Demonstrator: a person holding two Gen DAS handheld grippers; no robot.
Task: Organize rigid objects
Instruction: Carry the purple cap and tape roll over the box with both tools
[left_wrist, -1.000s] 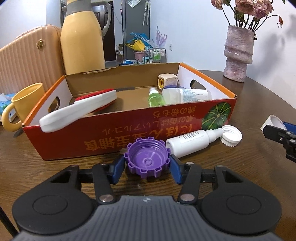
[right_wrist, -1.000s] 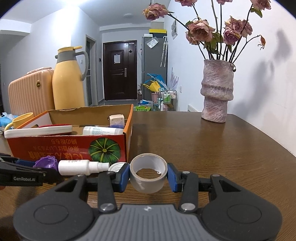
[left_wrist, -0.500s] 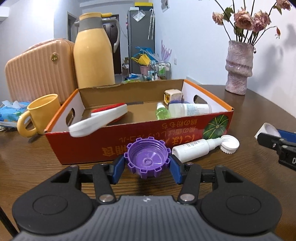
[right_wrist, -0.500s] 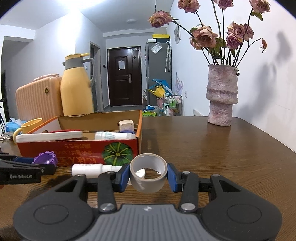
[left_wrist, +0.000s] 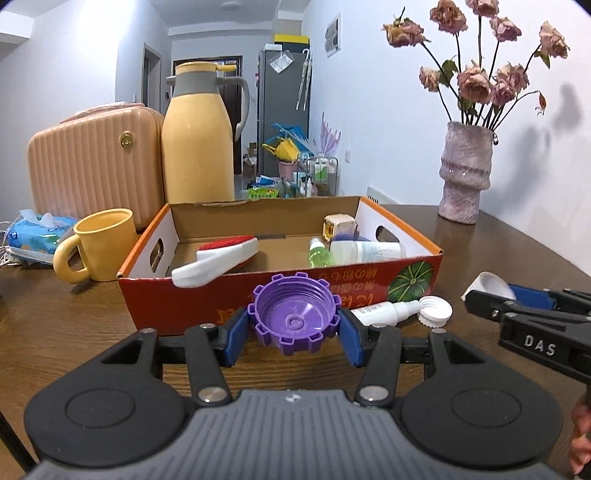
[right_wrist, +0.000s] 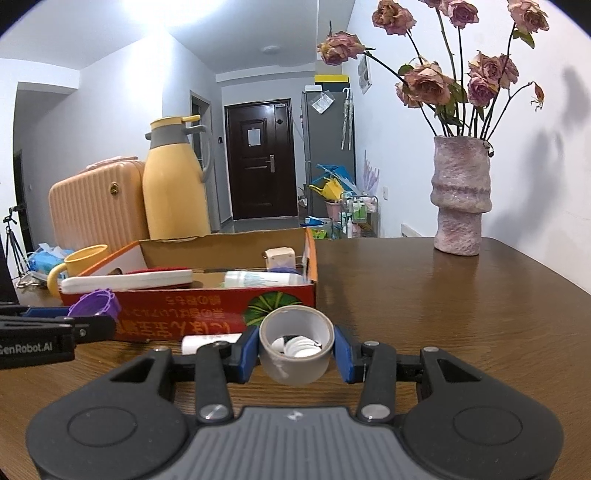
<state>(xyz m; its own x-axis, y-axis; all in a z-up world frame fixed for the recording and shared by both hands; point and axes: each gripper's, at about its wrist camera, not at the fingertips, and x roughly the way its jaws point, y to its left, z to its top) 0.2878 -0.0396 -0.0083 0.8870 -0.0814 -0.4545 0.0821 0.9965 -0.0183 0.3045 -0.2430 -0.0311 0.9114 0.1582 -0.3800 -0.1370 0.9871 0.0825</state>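
The left gripper (left_wrist: 294, 329) has its blue pads closed partway onto a purple notched plastic lid (left_wrist: 294, 314), open side up, pinched across its ribbed rim. The lid looks light and stiff; the notches give the pads purchase, so a hold across the widest part should keep it from spinning out. Just ahead of these jaws stands an orange-and-red cardboard box with a pumpkin print (left_wrist: 413, 282), its near wall close in front of the lid. Inside it, from left of the jaws to right, lie one white brush with a red pad (left_wrist: 218, 256), one small green bottle (left_wrist: 318, 254), one white labelled bottle (left_wrist: 365, 251) and one cream cube-shaped thing (left_wrist: 339, 228) at the back; what lies behind that cube is unclear. On the brown wooden table (right_wrist: 443, 314), ahead and right of the left jaws, lie one white spray bottle (left_wrist: 384, 312) and one white ribbed cap (left_wrist: 436, 311), touching. The right gripper (right_wrist: 295, 348) is closed as tight as it goes on one grey roll of tape (right_wrist: 295, 345), gripped across its outer faces, hole tilted upward. The roll should be light and firm, though a hard squeeze may oval it. So two things are held, two wait on the table, and at least four are boxed.
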